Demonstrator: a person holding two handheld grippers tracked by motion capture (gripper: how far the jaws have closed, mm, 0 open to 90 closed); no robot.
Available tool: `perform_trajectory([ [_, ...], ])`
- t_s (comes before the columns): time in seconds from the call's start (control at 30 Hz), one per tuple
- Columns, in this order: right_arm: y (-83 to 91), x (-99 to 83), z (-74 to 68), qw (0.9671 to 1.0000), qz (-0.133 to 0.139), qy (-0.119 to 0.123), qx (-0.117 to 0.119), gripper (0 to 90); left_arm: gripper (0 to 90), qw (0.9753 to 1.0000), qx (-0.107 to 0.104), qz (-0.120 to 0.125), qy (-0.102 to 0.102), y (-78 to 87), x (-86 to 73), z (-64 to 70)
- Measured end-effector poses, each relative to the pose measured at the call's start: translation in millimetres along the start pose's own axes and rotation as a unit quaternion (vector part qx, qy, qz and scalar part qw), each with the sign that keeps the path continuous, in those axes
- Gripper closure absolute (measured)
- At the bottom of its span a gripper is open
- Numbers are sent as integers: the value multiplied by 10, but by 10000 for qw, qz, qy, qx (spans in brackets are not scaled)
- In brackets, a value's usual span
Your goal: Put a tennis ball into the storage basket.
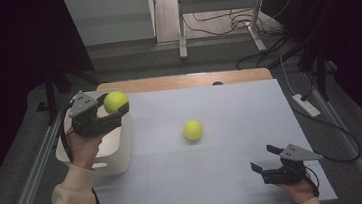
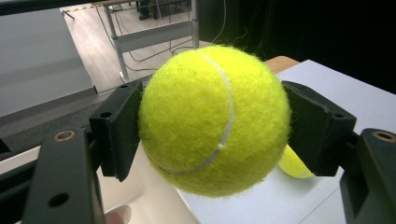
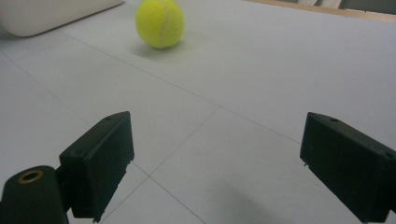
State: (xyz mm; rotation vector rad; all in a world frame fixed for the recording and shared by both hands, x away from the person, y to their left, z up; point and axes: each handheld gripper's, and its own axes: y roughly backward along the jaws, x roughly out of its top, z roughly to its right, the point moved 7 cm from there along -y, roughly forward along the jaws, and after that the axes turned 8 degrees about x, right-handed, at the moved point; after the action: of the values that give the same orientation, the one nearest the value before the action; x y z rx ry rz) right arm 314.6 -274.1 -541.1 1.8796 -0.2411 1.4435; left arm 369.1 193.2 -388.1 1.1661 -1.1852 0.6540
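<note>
My left gripper (image 1: 117, 104) is shut on a yellow tennis ball (image 1: 115, 101) and holds it above the far right corner of a white bin (image 1: 101, 157) at the table's left. In the left gripper view the held ball (image 2: 212, 119) sits squeezed between both black jaws. A second tennis ball (image 1: 193, 130) lies on the white table near its middle; it appears small behind the held ball (image 2: 294, 163) and far ahead in the right gripper view (image 3: 159, 22). My right gripper (image 1: 266, 157) rests open near the front right of the table, with nothing between its jaws (image 3: 215, 168).
The white table top (image 1: 236, 177) has a wooden strip (image 1: 187, 80) along its far edge. Metal rails run along both sides of the table. A frame's legs and loose cables (image 1: 221, 22) lie on the floor beyond. A white power strip (image 1: 306, 105) sits right of the table.
</note>
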Motion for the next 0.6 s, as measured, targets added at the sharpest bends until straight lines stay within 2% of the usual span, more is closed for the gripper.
perform_trajectory([
  [0.27, -7, 1, -9, 10000, -12, 8, -15, 96, 263, 10000, 56, -56, 4, -17, 27, -96],
  [0.47, 2, -4, 1, 10000, -7, 0, -24, 96, 264, 9997, 107, -136, 150, -75, 18, -205],
  [0.6, 3, -4, 4, 10000, -6, -6, -21, 96, 264, 9995, 168, -184, 171, -108, 6, -252],
])
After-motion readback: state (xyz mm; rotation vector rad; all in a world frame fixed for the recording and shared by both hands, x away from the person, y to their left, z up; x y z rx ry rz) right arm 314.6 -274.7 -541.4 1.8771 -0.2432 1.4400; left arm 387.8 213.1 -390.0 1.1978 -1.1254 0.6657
